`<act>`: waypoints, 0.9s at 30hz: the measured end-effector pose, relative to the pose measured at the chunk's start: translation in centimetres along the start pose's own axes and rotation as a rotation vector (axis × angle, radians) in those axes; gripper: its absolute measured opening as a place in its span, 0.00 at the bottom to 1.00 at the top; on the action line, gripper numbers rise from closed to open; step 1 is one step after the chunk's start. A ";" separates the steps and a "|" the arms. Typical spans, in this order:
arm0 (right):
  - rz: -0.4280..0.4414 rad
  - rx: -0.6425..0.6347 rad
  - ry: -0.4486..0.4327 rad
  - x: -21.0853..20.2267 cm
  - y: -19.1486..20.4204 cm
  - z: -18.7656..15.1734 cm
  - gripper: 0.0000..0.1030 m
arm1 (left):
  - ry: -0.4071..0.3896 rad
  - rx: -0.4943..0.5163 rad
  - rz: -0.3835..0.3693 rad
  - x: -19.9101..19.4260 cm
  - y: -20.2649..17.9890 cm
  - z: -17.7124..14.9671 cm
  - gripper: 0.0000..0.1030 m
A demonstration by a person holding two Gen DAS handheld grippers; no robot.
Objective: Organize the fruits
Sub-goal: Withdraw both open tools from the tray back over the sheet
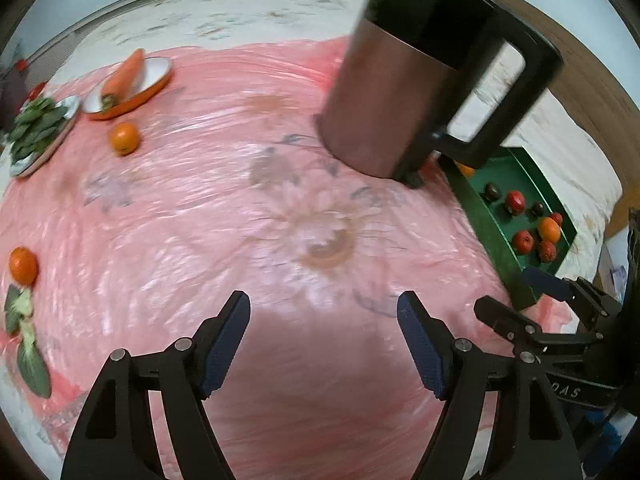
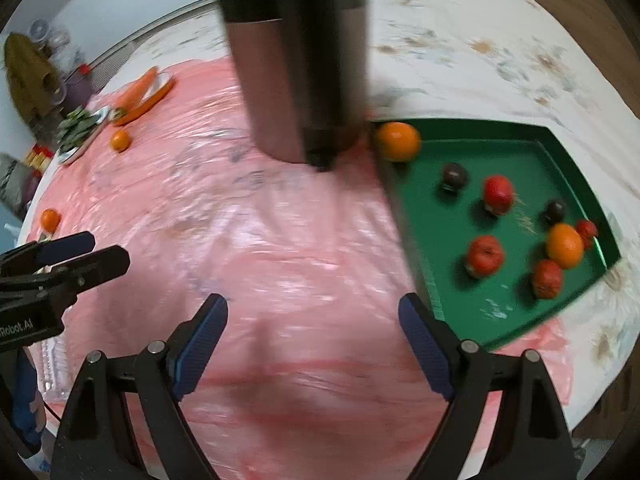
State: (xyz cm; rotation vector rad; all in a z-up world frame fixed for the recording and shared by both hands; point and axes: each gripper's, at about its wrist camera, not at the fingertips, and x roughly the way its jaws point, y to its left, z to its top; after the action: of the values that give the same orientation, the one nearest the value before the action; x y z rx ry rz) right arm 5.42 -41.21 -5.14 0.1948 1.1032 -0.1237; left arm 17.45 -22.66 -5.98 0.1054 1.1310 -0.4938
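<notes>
A green tray (image 2: 440,240) at the right holds two oranges (image 2: 398,141), several red fruits (image 2: 498,194) and two dark plums (image 2: 455,176). It also shows as the tray (image 1: 480,216) in the left wrist view. Two loose oranges lie on the pink cloth: one orange (image 1: 125,138) near the plates, another orange (image 1: 23,266) at the left edge. My left gripper (image 1: 323,300) hangs open over bare cloth with nothing between its fingers. My right gripper (image 2: 312,304) is open too, just left of the tray's near corner, and holds nothing.
A tall metal jug (image 1: 380,92) with a black handle stands mid-table beside the tray. At the far left are a carrot (image 1: 124,76) on an orange-rimmed plate, a plate of green leaves (image 1: 36,124) and loose leafy greens (image 1: 28,344). The two grippers are close side by side.
</notes>
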 end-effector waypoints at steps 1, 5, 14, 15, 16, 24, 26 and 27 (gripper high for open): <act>0.009 -0.008 0.002 0.1 0.5 0.1 1.00 | -0.004 -0.013 0.009 -0.3 0.7 -0.1 0.69; 0.057 -0.046 0.009 0.6 3.1 0.4 1.00 | -0.016 -0.057 0.042 -1.4 3.3 -0.7 0.69; 0.117 -0.137 0.017 1.6 8.5 1.6 1.00 | -0.024 -0.162 0.123 -3.1 9.9 -2.5 0.69; 0.121 -0.145 0.017 1.7 9.0 1.7 1.00 | -0.025 -0.168 0.130 -3.2 10.5 -2.7 0.69; 0.128 -0.156 0.016 1.8 9.6 1.9 1.00 | -0.026 -0.178 0.139 -3.4 11.2 -2.9 0.69; 0.189 -0.206 0.006 3.2 14.0 3.9 1.00 | -0.043 -0.234 0.207 -4.5 16.3 -3.2 0.69; 0.200 -0.224 0.001 3.5 15.2 4.5 1.00 | -0.053 -0.252 0.225 -4.9 17.7 -3.2 0.69; 0.208 -0.231 -0.002 3.7 15.8 4.9 1.00 | -0.056 -0.259 0.233 -4.9 18.3 -3.2 0.69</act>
State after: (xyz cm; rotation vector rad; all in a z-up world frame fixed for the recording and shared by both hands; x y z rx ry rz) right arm 14.45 -26.92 -4.81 0.1011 1.0796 0.1893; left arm 21.00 -3.77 -5.99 -0.0030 1.1018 -0.1405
